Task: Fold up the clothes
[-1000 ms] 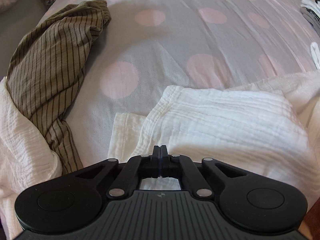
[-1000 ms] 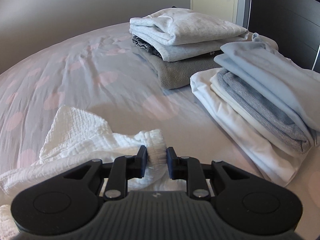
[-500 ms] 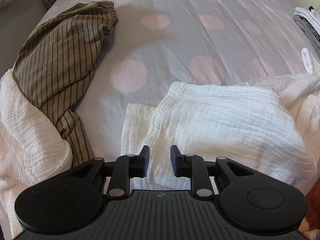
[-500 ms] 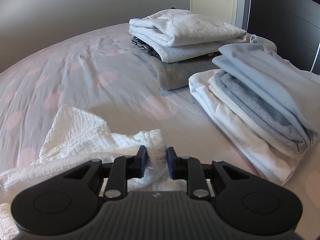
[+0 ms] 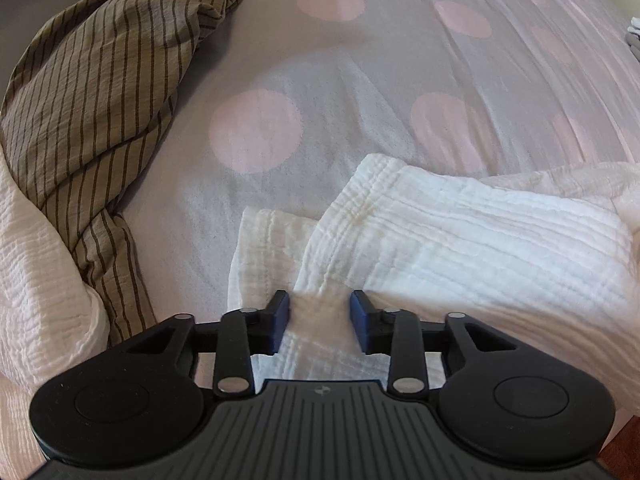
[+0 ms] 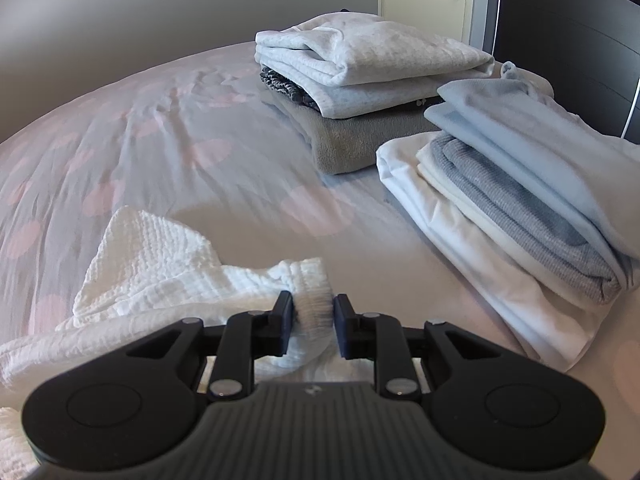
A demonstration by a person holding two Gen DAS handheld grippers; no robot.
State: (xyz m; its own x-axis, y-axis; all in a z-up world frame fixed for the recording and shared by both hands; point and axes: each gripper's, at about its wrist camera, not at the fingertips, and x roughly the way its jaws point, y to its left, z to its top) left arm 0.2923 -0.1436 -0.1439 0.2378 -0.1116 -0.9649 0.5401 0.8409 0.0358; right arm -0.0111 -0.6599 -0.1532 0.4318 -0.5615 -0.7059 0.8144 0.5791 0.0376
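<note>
Bedroom, grey bedspread (image 5: 360,80) with pale pink dots, soft and lightly creased. White crinkled muslin garment (image 5: 460,240) lies at the near edge of the bed, partly folded into a rough rectangle, long axis running left to right across both grippers.

Left gripper (image 5: 319,322): jaws spread fairly wide, a fold of the muslin lying between them, no pinch visible; counted as open. Cloth lies directly ahead of it and extends to the right. Right gripper (image 6: 313,322): jaws narrow, pinching a bunched ribbed end of the same white garment (image 6: 160,264), which trails off to its left. Both grippers are at the cloth; the right has the firm hold, so the left must close on its edge before any lift or fold-over, I judge.

Materials: muslin thin, wrinkled, floppy, will sag between two grip points. Olive striped garment (image 5: 100,92) crumpled at far left, woven, limp, unfolded. Another white crinkled cloth (image 5: 36,280) at near left, partly under it.

Far right in the right wrist view: two folded stacks, a white and grey stack (image 6: 368,80) farther back, a pale blue and grey stack (image 6: 520,184) nearer. Dark wardrobe (image 6: 568,48) behind them.
</note>
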